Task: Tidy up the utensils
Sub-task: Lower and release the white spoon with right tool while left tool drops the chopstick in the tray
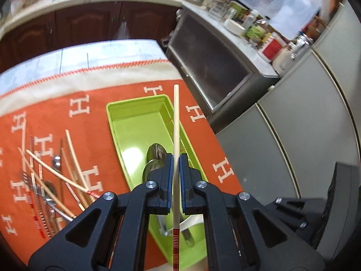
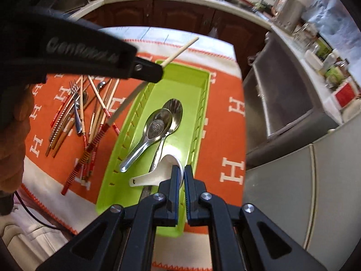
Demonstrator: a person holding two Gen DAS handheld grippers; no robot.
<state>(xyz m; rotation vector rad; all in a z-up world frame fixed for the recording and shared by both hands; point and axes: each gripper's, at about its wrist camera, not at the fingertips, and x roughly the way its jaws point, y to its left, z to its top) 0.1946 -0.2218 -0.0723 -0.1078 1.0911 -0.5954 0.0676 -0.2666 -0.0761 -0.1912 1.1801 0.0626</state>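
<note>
Above the tray [image 1: 117, 122], left gripper [image 1: 176, 160] pinches a chopstick [image 1: 176, 117].

The cloth [image 1: 56, 94] over the tabletop is orange, scattered with white H letters, with a cream border and orange zigzag stitching along its edge. Ahead of the right hand-held gripper [image 2: 183, 169] lies a lime-green tray [image 2: 203, 83]; inside it are two shiny silver spoons [image 2: 158, 124] and a plain white spoon [image 2: 155, 177]. The left hand-held gripper [image 1: 176, 158], black with blue pads [image 1: 182, 180], pinches a pale cream chopstick [image 1: 176, 117] banded red and yellow at its near end. To that gripper's left, the loose chopsticks [image 1: 52, 169] are tan and brown, several ringed with red stripes, mixed with silver cutlery. The cabinets [image 1: 67, 24] beyond are dark reddish brown.
</note>
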